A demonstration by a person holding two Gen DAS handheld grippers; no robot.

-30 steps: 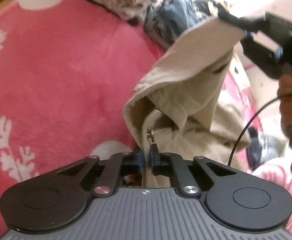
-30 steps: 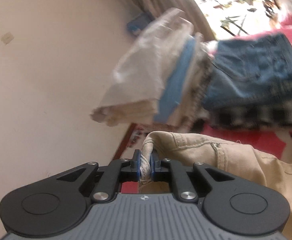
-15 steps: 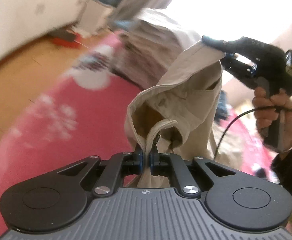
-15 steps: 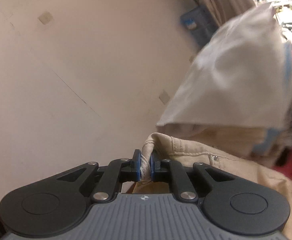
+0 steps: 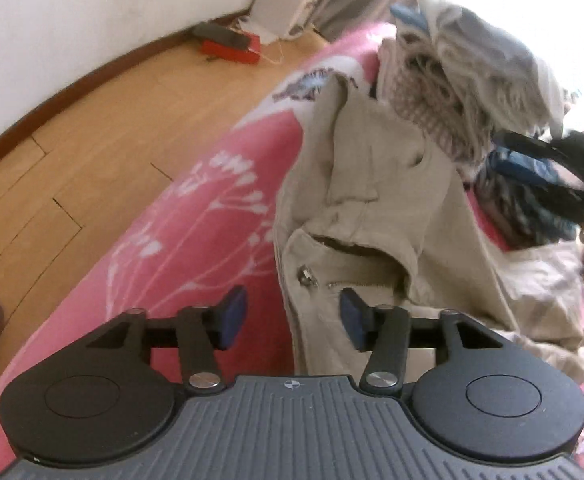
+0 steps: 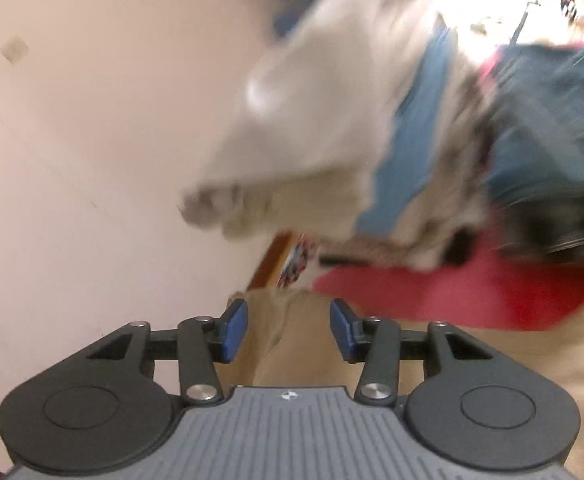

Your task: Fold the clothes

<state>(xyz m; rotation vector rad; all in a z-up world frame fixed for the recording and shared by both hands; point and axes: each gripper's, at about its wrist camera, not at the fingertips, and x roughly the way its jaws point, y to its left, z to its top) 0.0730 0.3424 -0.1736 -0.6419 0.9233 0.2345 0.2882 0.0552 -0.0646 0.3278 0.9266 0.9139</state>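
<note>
Both grippers are released: the left gripper [image 5: 294, 312] and right gripper [image 6: 288, 326] stand with jaws spread above the beige trousers [image 5: 376, 216], which lie along the pink bed [image 5: 196, 216] near its floor-side edge, beside the clothes pile [image 5: 472, 76]

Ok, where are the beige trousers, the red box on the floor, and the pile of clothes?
beige trousers [image 5: 376, 200]: left wrist view, front panel above the zip.
red box [image 5: 232, 46]: left wrist view, its top.
pile of clothes [image 5: 472, 76]: left wrist view, grey garment on top.
</note>
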